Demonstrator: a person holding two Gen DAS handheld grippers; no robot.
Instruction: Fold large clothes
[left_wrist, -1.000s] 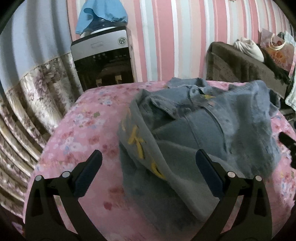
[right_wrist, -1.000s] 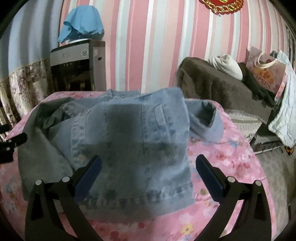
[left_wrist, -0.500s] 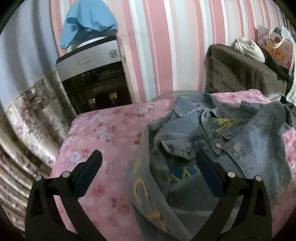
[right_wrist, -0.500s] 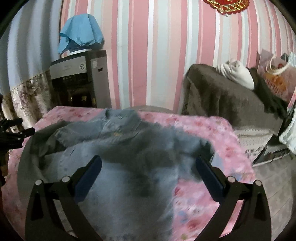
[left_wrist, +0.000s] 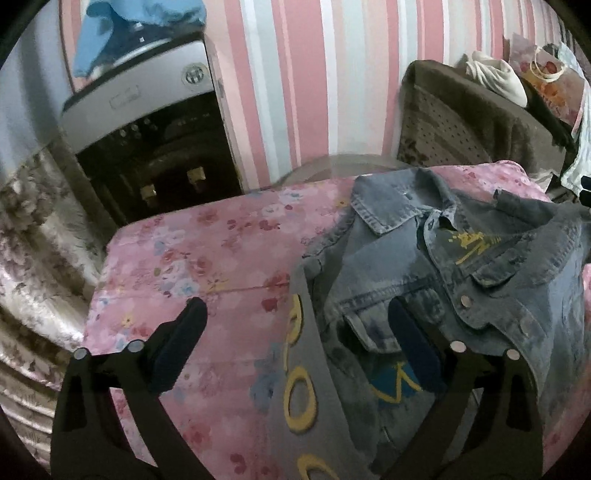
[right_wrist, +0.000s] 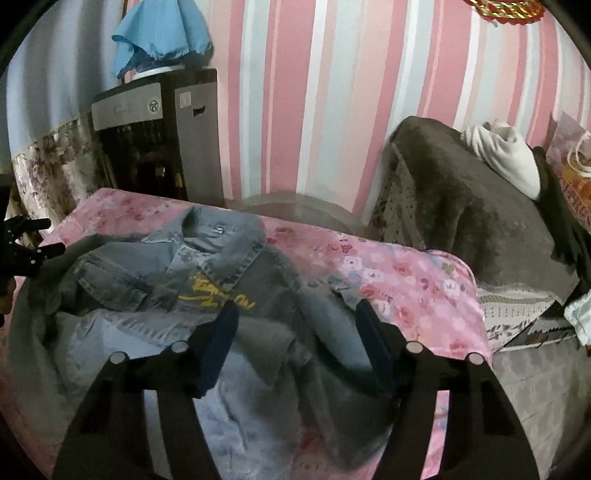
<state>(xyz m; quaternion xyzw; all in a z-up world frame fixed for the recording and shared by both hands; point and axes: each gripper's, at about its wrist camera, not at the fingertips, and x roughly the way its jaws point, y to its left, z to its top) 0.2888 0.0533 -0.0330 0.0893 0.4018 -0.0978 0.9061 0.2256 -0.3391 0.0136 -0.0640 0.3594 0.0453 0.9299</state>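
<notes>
A blue denim jacket (left_wrist: 461, 266) lies rumpled on the pink floral cover (left_wrist: 207, 251), collar toward the striped wall, with a yellow print inside the neck. A grey garment with yellow letters (left_wrist: 295, 387) lies under its near side. My left gripper (left_wrist: 295, 306) hovers over the jacket's left edge, jaws wide and just starting to close, with nothing pressed between its pads. My right gripper (right_wrist: 297, 306) hangs over the jacket (right_wrist: 177, 266) on its right side. Its jaws are closing, with denim below the gap and the pads not pressing on it. The left gripper (right_wrist: 22, 240) shows at the far left.
A water dispenser (left_wrist: 147, 122) topped with a blue cloth (right_wrist: 162, 33) stands behind the cover's far left corner. A brown-covered seat (right_wrist: 472, 206) with a white bundle (right_wrist: 506, 155) and a gift bag (left_wrist: 546, 74) is at the right. Floral curtain (left_wrist: 33, 236) hangs at the left.
Both grippers have moved forward toward the jacket's collar end. The jacket, earlier bunched and lifted, now lies lower with the collar and yellow print showing. The right jaws have narrowed.
</notes>
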